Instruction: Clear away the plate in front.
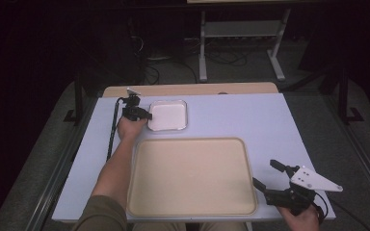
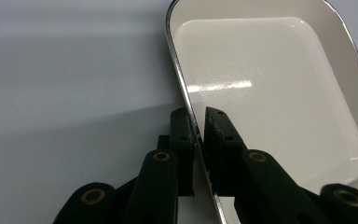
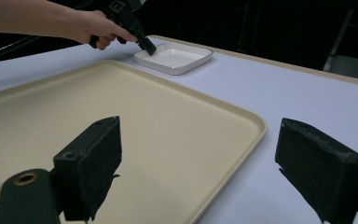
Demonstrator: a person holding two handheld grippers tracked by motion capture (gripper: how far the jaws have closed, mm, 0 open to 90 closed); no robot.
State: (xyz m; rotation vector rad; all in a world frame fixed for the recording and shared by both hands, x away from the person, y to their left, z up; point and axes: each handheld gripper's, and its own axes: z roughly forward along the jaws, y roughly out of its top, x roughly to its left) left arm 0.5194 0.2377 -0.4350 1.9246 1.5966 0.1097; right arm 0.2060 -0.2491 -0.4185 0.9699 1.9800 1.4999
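Observation:
A white square dish with a shiny rim sits at the back left of the pale table, just beyond a large beige tray. My left gripper reaches the dish's left rim. In the left gripper view its jaws stand one outside and one inside that rim of the dish, pinching the thin edge. The right gripper view shows the same grip on the dish from afar. My right gripper rests at the tray's front right corner, jaws wide apart with nothing between them.
The beige tray holds nothing and takes up the front middle of the table. A wooden strip runs along the far edge. Beyond it stand a metal frame's legs and cables on the dark floor.

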